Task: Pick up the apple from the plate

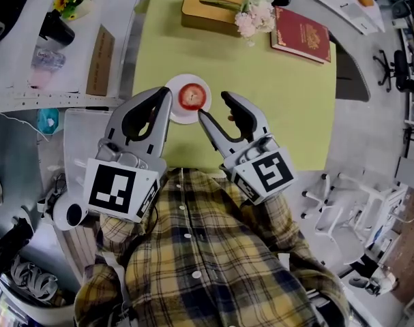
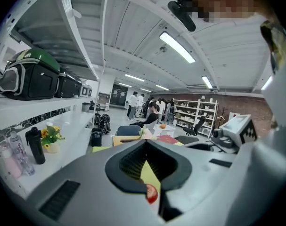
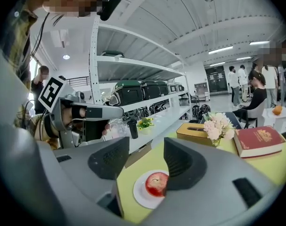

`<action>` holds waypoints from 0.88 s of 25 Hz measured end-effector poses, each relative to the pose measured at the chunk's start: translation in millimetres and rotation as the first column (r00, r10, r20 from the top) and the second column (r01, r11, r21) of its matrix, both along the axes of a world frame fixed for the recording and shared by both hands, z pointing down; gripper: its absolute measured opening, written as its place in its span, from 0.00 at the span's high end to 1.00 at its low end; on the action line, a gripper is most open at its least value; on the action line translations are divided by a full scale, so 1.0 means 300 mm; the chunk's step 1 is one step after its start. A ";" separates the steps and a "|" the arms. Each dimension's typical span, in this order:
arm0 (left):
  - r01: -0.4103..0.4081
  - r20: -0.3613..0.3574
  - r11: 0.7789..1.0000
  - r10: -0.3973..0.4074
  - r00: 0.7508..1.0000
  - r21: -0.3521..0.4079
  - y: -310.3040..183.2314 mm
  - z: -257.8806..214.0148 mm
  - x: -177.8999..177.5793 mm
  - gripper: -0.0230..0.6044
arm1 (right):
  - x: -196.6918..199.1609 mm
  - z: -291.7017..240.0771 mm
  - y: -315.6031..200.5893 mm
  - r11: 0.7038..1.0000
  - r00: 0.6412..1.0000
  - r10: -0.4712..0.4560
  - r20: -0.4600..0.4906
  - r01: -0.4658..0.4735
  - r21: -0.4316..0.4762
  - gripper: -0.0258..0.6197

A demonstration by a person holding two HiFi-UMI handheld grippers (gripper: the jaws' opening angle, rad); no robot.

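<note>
Apple [image 1: 191, 96], red, sits on small white plate [image 1: 181, 118] on yellow-green tabletop [image 1: 282, 87].

Right gripper [image 1: 213, 106]: jaws spread, nothing pinched. In right gripper view the apple [image 3: 156, 183] is ahead of and below the gap, partly hidden behind the right-side jaw pad, no contact seen. Plate [image 3: 139, 197] lies ahead of the gap, nearer the right-side jaw.

Left gripper [image 1: 166, 97]: jaws pressed together at the tips, empty. In left gripper view a sliver of apple [image 2: 151, 193] shows thru the low slit under the pads, beyond the jaws.

From head view the apple is betw. the two grippers' tips. Left tip is just beside the plate's left rim, right gripper's inner jaw tip by the plate's right rim. Can't tell if either touches the plate.

Well past both jaws, at the far table edge: tissue box [image 1: 210, 9], flowers [image 1: 256, 16], red book [image 1: 301, 35].
</note>
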State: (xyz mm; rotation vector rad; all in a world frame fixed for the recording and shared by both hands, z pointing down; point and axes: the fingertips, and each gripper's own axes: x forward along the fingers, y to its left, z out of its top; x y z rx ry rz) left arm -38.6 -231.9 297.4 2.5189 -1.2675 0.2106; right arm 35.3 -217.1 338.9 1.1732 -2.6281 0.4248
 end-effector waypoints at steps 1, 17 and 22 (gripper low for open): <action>0.000 0.005 1.000 0.000 1.000 -0.006 0.000 0.013 -0.002 0.96 | -0.007 0.010 -0.001 1.000 1.000 -0.005 0.006 0.005 -0.002 0.63; 0.000 0.025 0.994 0.003 1.000 -0.110 0.028 0.170 -0.020 0.96 | -0.045 0.250 -0.011 0.997 0.998 -0.036 -0.057 0.031 -0.076 0.40; -0.002 0.026 0.991 0.006 1.000 -0.131 0.035 0.211 -0.021 0.96 | -0.046 0.349 -0.024 0.996 0.995 -0.027 -0.091 0.020 -0.085 0.40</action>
